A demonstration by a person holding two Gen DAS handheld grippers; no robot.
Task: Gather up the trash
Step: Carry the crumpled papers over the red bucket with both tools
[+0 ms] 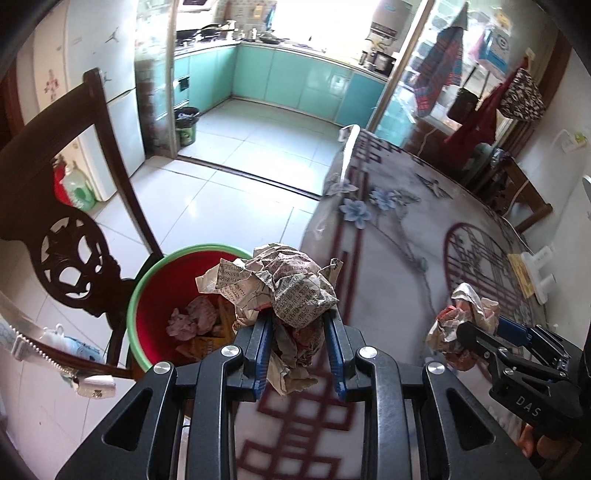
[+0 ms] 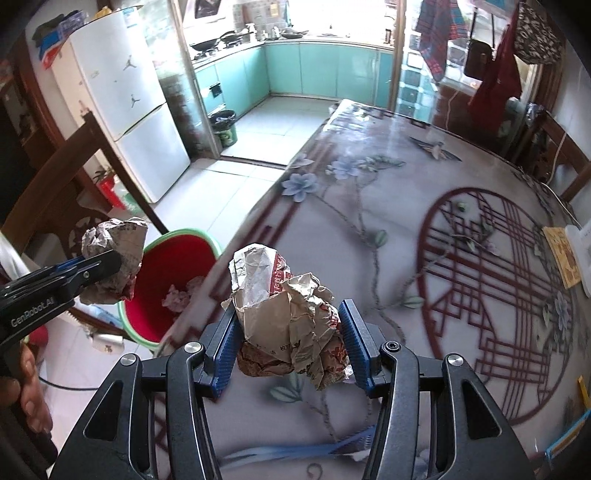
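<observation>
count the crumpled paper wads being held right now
2: one newspaper wad in the left hand-held gripper near the red bin, one paper wad in the right hand-held gripper over the table.

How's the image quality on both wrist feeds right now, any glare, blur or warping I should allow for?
Left wrist: kitchen window blown out white, table edge motion-smeared, held newspaper wad sharp. Right wrist: same window glare, sheen on the tablecloth, crumpled wrapper sharp. Both views: fisheye bends straight lines, corners vignetted black.
</observation>
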